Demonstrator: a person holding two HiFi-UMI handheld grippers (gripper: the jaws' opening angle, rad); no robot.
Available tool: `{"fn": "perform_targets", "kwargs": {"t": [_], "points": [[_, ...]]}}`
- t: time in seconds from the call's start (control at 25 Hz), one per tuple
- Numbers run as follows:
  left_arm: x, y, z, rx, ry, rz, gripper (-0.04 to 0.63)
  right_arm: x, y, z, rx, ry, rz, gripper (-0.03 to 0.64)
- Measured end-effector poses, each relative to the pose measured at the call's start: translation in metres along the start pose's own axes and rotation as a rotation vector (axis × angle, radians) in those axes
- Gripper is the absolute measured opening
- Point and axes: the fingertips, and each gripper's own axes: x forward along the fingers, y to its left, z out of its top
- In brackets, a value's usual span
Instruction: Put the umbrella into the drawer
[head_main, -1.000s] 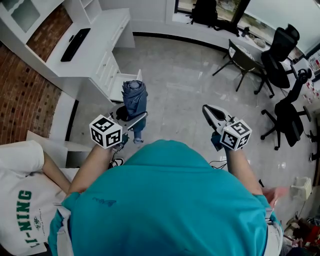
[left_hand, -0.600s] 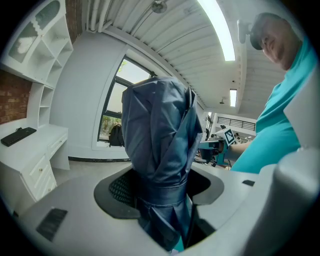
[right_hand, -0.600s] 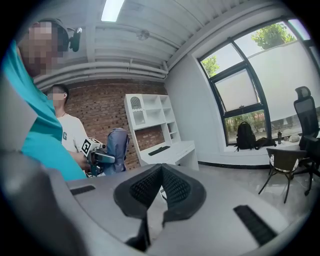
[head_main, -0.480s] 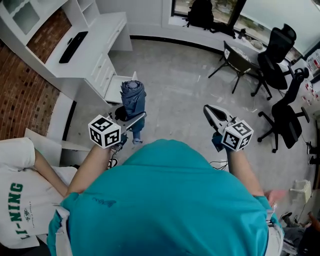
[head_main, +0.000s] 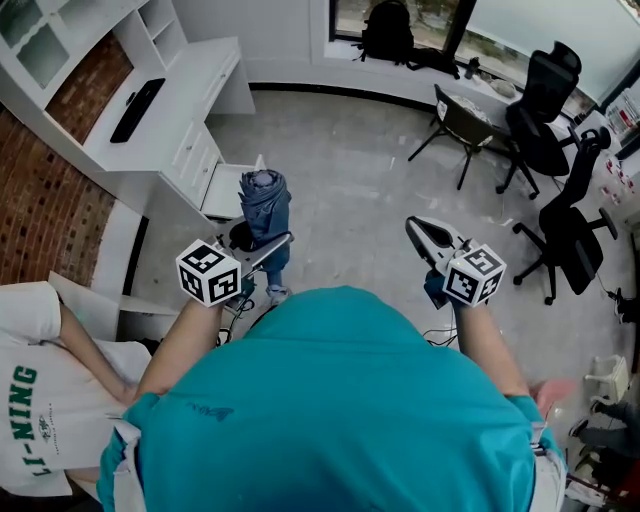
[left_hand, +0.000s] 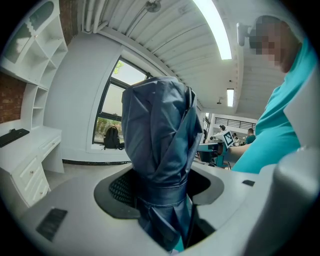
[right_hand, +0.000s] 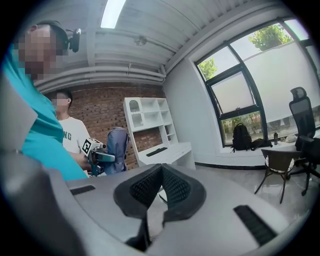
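Standing on the open floor, well apart from the white counter (head_main: 190, 75) along the brick wall. Gripping a folded blue umbrella (head_main: 266, 203) (left_hand: 159, 135) in the left hand-held gripper (head_main: 264, 246) (left_hand: 161, 197), clamped tight on the bunched fabric right at the strap band. Carrying it upright, one end up and the other hanging below the jaws, probably to stop the loose folds flopping and to leave a free end for leading into the opening.

From the head view, overlapping the pulled-out drawer (head_main: 224, 192) at the counter's front edge, yet plainly held in the air and nearer the body, not inside it.

Leaving the right hand-held gripper (head_main: 418, 228) (right_hand: 161, 172) empty, pressed together pad to pad with nothing between, raised at about the same height on the other side. Likely kept free for steadying the drawer or pushing it closed afterwards.

Noting a black keyboard (head_main: 137, 97) on the counter top, away from the drawer.

Judging the task as midway: past the pick-up, with the drawer open, short of the deposit. Calling next for a step toward the counter's front edge, then tipping the umbrella toward level to fit the shallow drawer lengthwise. Risking a snag of the folds on the drawer front if lowered upright.
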Motion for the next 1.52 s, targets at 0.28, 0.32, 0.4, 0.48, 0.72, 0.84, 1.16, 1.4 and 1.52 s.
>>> {"fn": "perform_targets", "kwargs": {"t": [0.28,0.32,0.4,0.48,0.72,0.84,1.16,1.4,1.52], "points": [[0.019,0.052,0.003,-0.018,-0.001,-0.042,0.273,0.045,-0.020,0.003,0.011,0.025,-0.034,0.023],[0.022,0.065,0.003,-0.020,-0.003,-0.048,0.273,0.056,-0.023,0.004,0.010,0.027,-0.039,0.023],[0.028,0.095,0.004,-0.025,-0.003,-0.063,0.273,0.082,-0.031,0.008,0.009,0.028,-0.055,0.023],[0.035,0.132,0.009,-0.028,0.002,-0.081,0.273,0.115,-0.041,0.017,0.010,0.024,-0.075,0.023],[0.054,0.238,0.043,0.013,0.038,-0.142,0.273,0.226,-0.066,0.057,0.047,-0.003,-0.114,0.023],[0.055,0.285,0.059,0.040,0.048,-0.159,0.273,0.277,-0.072,0.076,0.045,-0.002,-0.117,0.023],[0.064,0.380,0.086,0.018,0.054,-0.160,0.273,0.363,-0.100,0.102,0.053,0.021,-0.140,0.023],[0.079,0.412,0.093,0.005,0.053,-0.156,0.273,0.391,-0.126,0.104,0.061,0.041,-0.151,0.023],[0.091,0.422,0.095,0.000,0.061,-0.146,0.273,0.399,-0.143,0.104,0.070,0.044,-0.146,0.023]]}}
